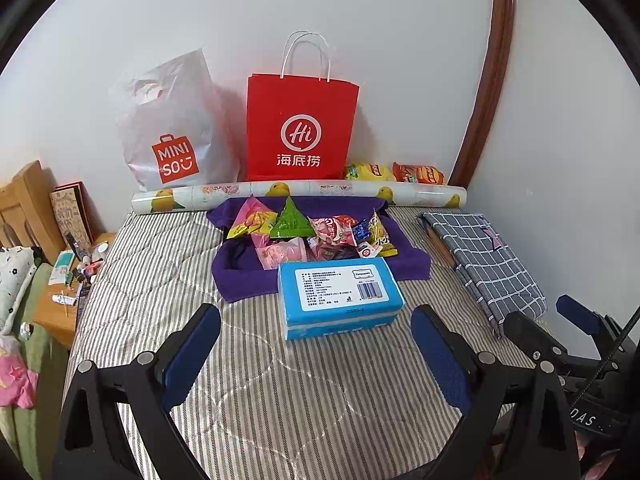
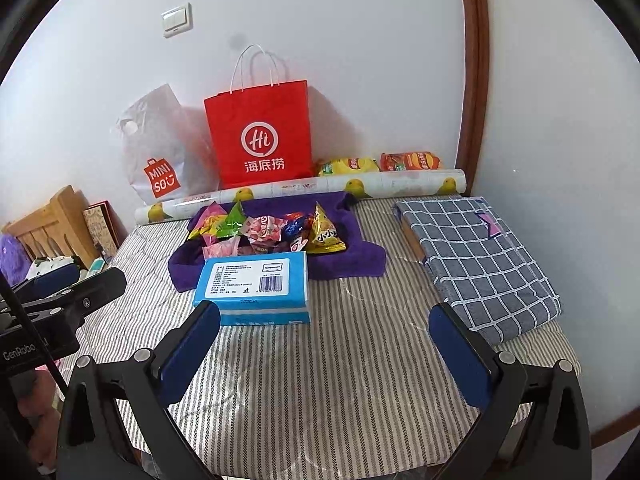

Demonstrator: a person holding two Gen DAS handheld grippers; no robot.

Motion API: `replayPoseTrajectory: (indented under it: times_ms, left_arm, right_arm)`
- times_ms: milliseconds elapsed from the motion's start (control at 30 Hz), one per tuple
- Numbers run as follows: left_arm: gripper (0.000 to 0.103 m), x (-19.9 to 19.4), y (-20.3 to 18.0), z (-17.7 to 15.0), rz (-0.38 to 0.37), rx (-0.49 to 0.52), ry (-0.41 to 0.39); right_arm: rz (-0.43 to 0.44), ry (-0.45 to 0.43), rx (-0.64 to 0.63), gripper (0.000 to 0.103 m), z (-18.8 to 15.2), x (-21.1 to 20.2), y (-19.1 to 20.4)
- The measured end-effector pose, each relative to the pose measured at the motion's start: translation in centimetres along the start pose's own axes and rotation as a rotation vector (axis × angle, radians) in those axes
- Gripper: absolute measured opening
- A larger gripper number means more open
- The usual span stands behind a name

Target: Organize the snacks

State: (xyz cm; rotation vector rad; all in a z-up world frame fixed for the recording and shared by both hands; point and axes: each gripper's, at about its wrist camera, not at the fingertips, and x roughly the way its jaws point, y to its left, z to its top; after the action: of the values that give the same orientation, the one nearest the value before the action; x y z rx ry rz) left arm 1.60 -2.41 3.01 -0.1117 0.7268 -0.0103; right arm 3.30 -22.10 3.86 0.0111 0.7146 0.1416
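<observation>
Starting from your tongs: both are spread wide and holding nothing. The left gripper point(image 1: 316, 344) hovers low over the striped bedding point(image 1: 304, 408), and the right gripper point(image 2: 326, 346) sits beside it, a bit further toward the checked cloth point(image 2: 480, 256).

Straight ahead of the left one is the blue tissue pack point(image 1: 340, 296), just beyond its fingertips and pretty much centred between them. Its long side runs left-to-right, across your line of approach. From the right wrist view the same pack sits off to the left, near that gripper's left finger.

The actual snacks are behind it: a loose snack pile point(image 1: 308, 232) of small wrappers on a purple towel point(image 1: 240, 280), directly past the tissue pack. So from either hand the pile lies forward, with the pack touching or nearly touching its near edge. A yellow triangular pouch point(image 2: 326, 232) stands at the right end of the pile, closest to your right side; the pink and green packets are on the left end.

I'd say the left hand is better lined up with the heap, but it has to go over or around the pack. Two chip bags point(image 1: 392, 172) lie further back by the wall, next to the red paper bag point(image 1: 300, 128), well apart from both tongs.
</observation>
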Motion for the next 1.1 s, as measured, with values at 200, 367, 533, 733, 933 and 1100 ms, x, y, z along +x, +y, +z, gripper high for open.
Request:
replayPoseTrajectory:
  times_ms: [200,367,533,733,933,1100]
  left_arm:
    - [0.097,-0.08,-0.03,0.03,-0.003,0.001,0.001]
    - [0.097,-0.11,-0.01,-0.01,-0.002,0.000,0.001]
    - [0.097,-0.24,0.05,-0.09,-0.004,-0.001,-0.001]
    - [0.097,-0.36,0.06,-0.18,-0.008,-0.003,-0.001]
    - [0.096,-0.41,0.12,-0.17,-0.009,-0.005,0.000]
    - [0.097,-0.50,0.18,-0.14,-0.013,-0.004,-0.003]
  right_arm:
    - [0.001,0.003,-0.006,0.103,-0.07,-0.02,0.07]
    - [0.003,0.003,-0.004,0.103,-0.12,-0.04,0.13]
    - [0.004,-0.001,-0.002,0.103,-0.15,-0.18,0.14]
    - [0.005,-0.004,-0.004,0.103,-0.20,-0.30,0.23]
    - [0.004,-0.004,-0.003,0.103,-0.20,-0.38,0.21]
    - [0.003,-0.005,-0.005,0.103,-0.23,-0.44,0.23]
